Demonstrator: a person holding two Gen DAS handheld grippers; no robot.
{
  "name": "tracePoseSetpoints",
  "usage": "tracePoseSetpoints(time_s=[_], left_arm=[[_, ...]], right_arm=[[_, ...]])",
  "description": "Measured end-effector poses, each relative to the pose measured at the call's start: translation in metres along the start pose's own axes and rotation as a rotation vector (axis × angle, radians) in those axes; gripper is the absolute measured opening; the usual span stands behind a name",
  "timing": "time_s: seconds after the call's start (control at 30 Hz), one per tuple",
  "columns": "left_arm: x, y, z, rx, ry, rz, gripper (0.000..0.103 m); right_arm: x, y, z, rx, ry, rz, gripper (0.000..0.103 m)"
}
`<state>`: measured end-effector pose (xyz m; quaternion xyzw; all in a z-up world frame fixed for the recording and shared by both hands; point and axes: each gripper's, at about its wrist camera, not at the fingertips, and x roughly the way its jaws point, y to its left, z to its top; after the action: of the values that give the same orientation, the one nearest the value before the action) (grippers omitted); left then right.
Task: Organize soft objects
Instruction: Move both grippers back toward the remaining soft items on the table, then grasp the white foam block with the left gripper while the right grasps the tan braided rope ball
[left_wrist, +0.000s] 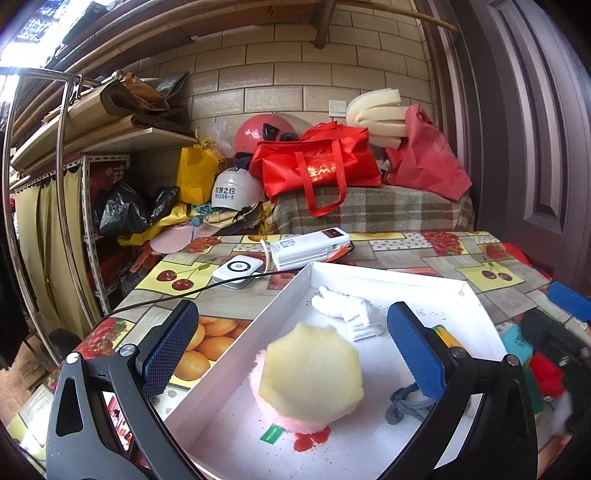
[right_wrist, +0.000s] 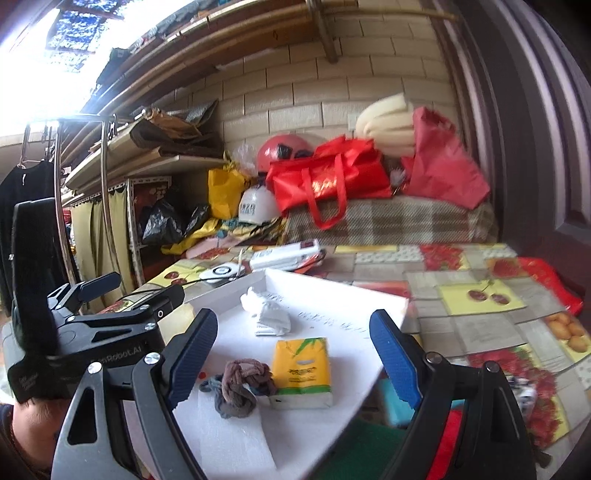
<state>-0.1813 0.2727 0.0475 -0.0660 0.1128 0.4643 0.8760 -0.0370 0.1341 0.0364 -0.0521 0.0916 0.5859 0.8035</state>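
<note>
Left gripper (left_wrist: 291, 354) nearest lens: jaws spread wide, nothing pinched. Between its pads sits yellow sponge (left_wrist: 310, 373) atop pink fluffy pad (left_wrist: 273, 413), both inside white tray (left_wrist: 384, 275).

Also in tray: white cloth (left_wrist: 347, 312) toward far end, knotted socks (right_wrist: 240, 384) touching yellow tissue pack (right_wrist: 301, 369) on tray's right half.

Right gripper (right_wrist: 295, 358): jaws spread, empty, aimed over socks + tissue pack w/o touching either. Left gripper body seen at left of right wrist view.

Outside tray, at its right edge: 3 or so soft bits, teal item (left_wrist: 517, 341), red item (left_wrist: 548, 374), white fluff (left_wrist: 561, 413). Not yet sorted, by the look.

Step, est.: between placements; 5 things in tray, more waiting on fruit-print tablecloth (right_wrist: 480, 295).

Next move needs: right gripper swing to loose items beside tray, drop low, close gently on 1. Soft stuff squashes, so pinch centrally.
</note>
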Motion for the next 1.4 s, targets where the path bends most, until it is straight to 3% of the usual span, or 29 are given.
tracePoseSetpoints(time_s=[0.1, 0.2, 0.27, 0.6, 0.73, 0.8, 0.9, 1.0, 1.23, 1.4], left_arm=[[-0.006, -0.007, 0.000, 0.005, -0.001, -0.050, 0.103], [-0.013, -0.018, -0.001, 0.029, -0.004, -0.073, 0.103], [-0.020, -0.024, -0.002, 0.031, -0.014, -0.106, 0.103], [-0.037, -0.075, -0.009, 0.138, 0.094, -0.431, 0.103], [-0.057, -0.116, -0.018, 0.253, 0.152, -0.602, 0.103], [-0.070, -0.142, -0.025, 0.342, 0.195, -0.701, 0.103], [-0.081, -0.179, -0.038, 0.441, 0.286, -0.776, 0.103], [-0.080, -0.196, -0.042, 0.470, 0.333, -0.794, 0.103], [-0.056, -0.200, -0.042, 0.412, 0.429, -0.777, 0.103], [-0.050, -0.205, -0.049, 0.421, 0.474, -0.779, 0.102]], right_arm=[[-0.023, -0.007, -0.001, -0.012, -0.056, -0.043, 0.085], [-0.043, -0.020, -0.003, -0.031, -0.086, -0.242, 0.085], [-0.052, -0.035, -0.004, -0.024, -0.087, -0.300, 0.085], [-0.092, -0.150, -0.016, 0.288, -0.045, -0.341, 0.085], [-0.100, -0.173, -0.023, 0.338, 0.006, -0.400, 0.086], [-0.098, -0.180, -0.025, 0.343, 0.061, -0.358, 0.086], [-0.093, -0.177, -0.031, 0.330, 0.158, -0.229, 0.086], [-0.089, -0.165, -0.034, 0.303, 0.225, -0.110, 0.085], [-0.058, -0.141, -0.044, 0.194, 0.415, -0.032, 0.083], [-0.044, -0.146, -0.052, 0.229, 0.485, 0.052, 0.046]])
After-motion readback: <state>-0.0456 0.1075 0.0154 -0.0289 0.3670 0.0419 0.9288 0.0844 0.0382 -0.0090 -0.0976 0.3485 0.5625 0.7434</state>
